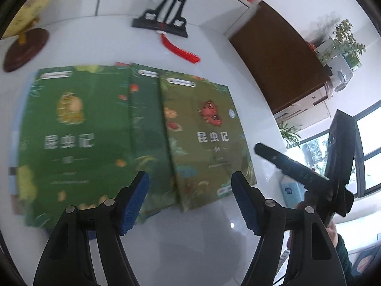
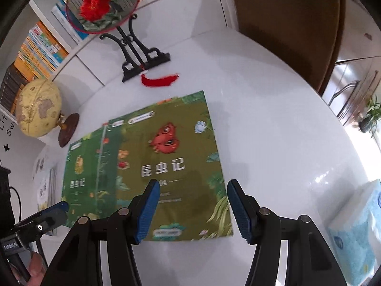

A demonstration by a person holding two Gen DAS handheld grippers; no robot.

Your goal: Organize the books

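— Lying flat on the glossy white table (image 2: 273, 124): olive-green paperback with a red butterfly (image 2: 171, 166), uppermost in a fanned row, overlapping a middle green book (image 1: 145, 128) and, leftmost, a darker green paperback with a yellow insect (image 1: 76, 138).

— And the jaws?

— Spread wide on both, holding nothing. Right gripper (image 2: 191, 211) poised over the olive book's near right corner, one blue pad above the cover, the other past its right edge. Left gripper (image 1: 190, 202) poised at the near edges of the row, straddling the overlap of the middle and olive books. Touching or just above: cannot tell.

— Room around?

— Bare white surface right of the olive book and along the near edge. Farther back, black carved stand with a round flower screen (image 2: 133, 45) and red tassel (image 2: 159, 79). Cream globe on a brown base (image 2: 40, 112) toward the far left corner. Pale blue tissue pack (image 2: 357, 236) at the near right edge. Thin white booklets (image 2: 45, 186) left of the row.
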